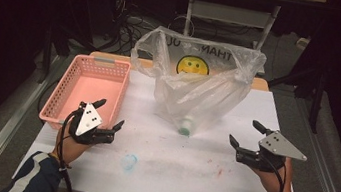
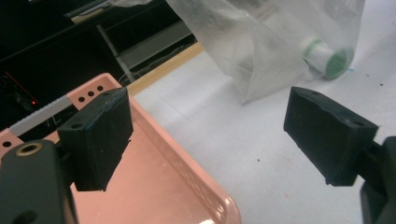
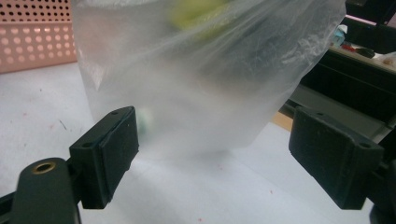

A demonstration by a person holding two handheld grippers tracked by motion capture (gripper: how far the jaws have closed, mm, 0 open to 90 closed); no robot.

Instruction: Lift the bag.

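We see a clear plastic bag (image 1: 196, 79) standing at the middle of the white surface (image 1: 188, 174), toward its far edge, its mouth gaping upward and a yellow smiley printed on its far wall. Inside it, at the near bottom corner, lies a white bottle (image 1: 185, 126) with a green end, on its side. A pink basket (image 1: 90, 87) sits on the left part of the surface, just beside the bag.

Our left gripper (image 1: 107, 116) rests near the basket's near right corner, jaws spread apart and holding nothing; in the left gripper view one jaw hangs over the basket (image 2: 177, 182) and the other over the bare surface, with the bag (image 2: 261, 51) and bottle (image 2: 327, 58) ahead. Our right gripper (image 1: 246, 132) sits on the right side, apart from the bag, jaws likewise released and empty; in the right gripper view the bag (image 3: 201, 74) rises close in front of them
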